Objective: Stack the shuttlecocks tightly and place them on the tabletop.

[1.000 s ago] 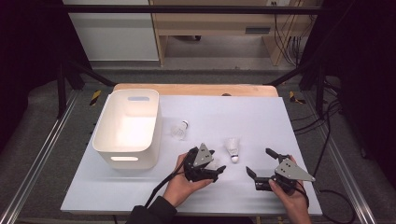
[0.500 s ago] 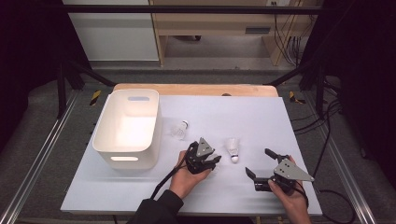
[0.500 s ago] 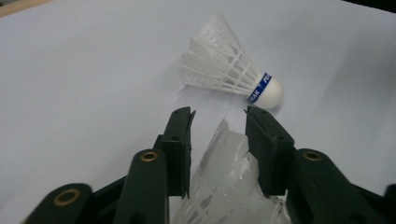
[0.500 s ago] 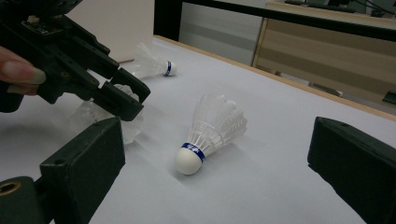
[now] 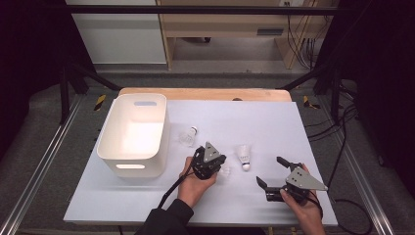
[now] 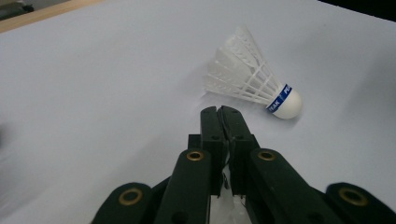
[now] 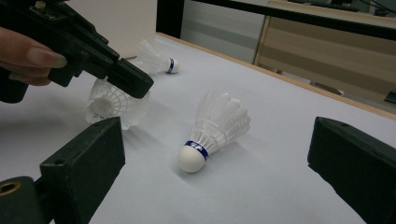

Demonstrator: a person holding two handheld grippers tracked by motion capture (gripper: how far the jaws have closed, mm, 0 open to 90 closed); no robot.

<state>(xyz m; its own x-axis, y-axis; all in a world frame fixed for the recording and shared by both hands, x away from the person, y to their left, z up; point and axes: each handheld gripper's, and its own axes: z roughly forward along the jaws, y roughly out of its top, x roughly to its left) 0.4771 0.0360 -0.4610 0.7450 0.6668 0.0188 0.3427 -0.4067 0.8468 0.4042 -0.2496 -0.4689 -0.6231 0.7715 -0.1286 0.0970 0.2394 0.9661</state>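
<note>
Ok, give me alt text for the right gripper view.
The left gripper has just closed its fingers on the feathers of a white shuttlecock on the table. A second shuttlecock lies between the right gripper's open fingers, a third by the bin.

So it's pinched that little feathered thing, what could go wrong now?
The left gripper has just been closing on a shuttlecock's thin skirt edge, so the feathers could crush, or it may slip out on the way to the white bin. Another shuttlecock lies just ahead of the jaws; a careless swing might knock it.
</note>
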